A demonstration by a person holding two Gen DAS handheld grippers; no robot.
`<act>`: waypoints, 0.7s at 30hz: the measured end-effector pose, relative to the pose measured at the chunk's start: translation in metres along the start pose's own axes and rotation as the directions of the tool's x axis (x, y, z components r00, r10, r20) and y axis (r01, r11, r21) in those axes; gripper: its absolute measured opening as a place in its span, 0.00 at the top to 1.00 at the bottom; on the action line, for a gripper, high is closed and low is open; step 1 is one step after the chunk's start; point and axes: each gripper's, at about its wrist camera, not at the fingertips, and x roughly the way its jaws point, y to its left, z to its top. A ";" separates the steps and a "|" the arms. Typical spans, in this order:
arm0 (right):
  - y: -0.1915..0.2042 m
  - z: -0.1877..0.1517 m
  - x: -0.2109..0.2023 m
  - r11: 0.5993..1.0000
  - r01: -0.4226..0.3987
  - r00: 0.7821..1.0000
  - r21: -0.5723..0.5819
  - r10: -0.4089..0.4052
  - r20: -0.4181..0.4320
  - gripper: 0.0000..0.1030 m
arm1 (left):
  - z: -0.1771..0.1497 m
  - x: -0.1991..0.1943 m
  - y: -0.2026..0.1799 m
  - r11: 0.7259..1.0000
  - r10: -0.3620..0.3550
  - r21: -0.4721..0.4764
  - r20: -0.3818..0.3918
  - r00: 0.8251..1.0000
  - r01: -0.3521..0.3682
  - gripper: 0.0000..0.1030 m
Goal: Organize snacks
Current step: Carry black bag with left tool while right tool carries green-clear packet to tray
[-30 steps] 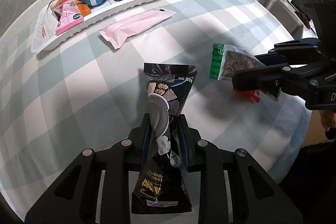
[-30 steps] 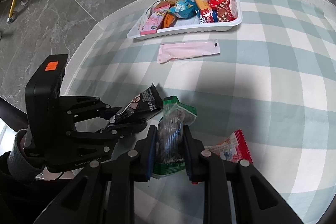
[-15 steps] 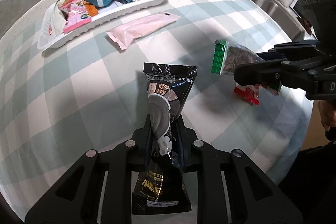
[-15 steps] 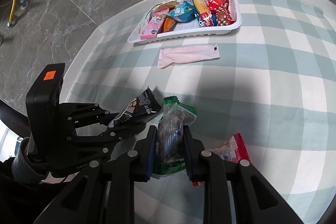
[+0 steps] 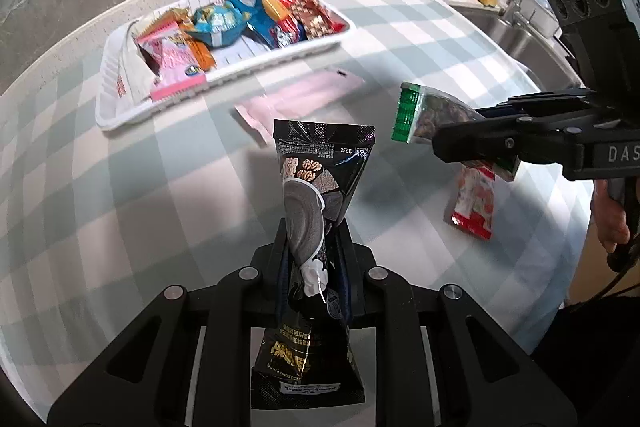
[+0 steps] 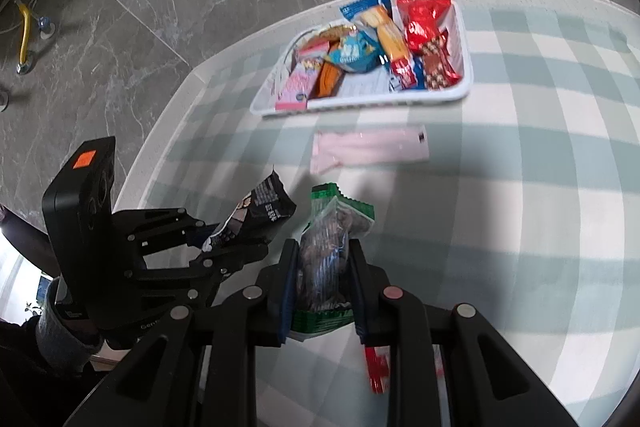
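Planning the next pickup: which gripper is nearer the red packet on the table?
Right. The right gripper, shut on the green pouch, hangs almost directly above the red packet. The left gripper, holding the black pouch, is off to its left.

Your left gripper (image 5: 314, 263) clamps a glossy black foil sachet (image 5: 318, 195); your right gripper (image 6: 322, 279), matt black plastic, clamps a clear film packet (image 6: 326, 251). Checked tablecloth (image 5: 120, 187): smooth cloth.

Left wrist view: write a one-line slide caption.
Left gripper grips a black snack sachet above the checked tablecloth, facing the white snack tray.
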 end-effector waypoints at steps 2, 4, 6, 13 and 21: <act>0.001 0.009 0.001 1.000 -0.006 1.000 -0.003 0.006 0.006 0.75 | 0.005 -0.002 0.004 1.000 0.005 0.000 0.009 1.000 -0.005 0.83; 0.003 0.018 0.002 1.000 -0.010 1.000 -0.009 0.010 0.012 0.75 | 0.010 -0.004 0.009 1.000 0.005 -0.003 0.017 1.000 -0.005 0.83; 0.005 0.029 0.002 1.000 -0.014 1.000 -0.016 0.014 0.019 0.75 | 0.016 -0.006 0.016 1.000 0.007 -0.011 0.026 1.000 -0.007 0.83; 0.007 0.063 0.008 0.999 -0.020 0.999 -0.029 0.021 0.034 0.75 | 0.043 -0.012 0.040 1.000 0.023 -0.022 0.059 0.998 -0.022 0.83; 0.004 0.102 0.022 0.999 -0.010 0.999 -0.039 0.012 0.050 0.75 | 0.077 -0.013 0.069 0.999 0.044 -0.029 0.092 0.995 -0.041 0.83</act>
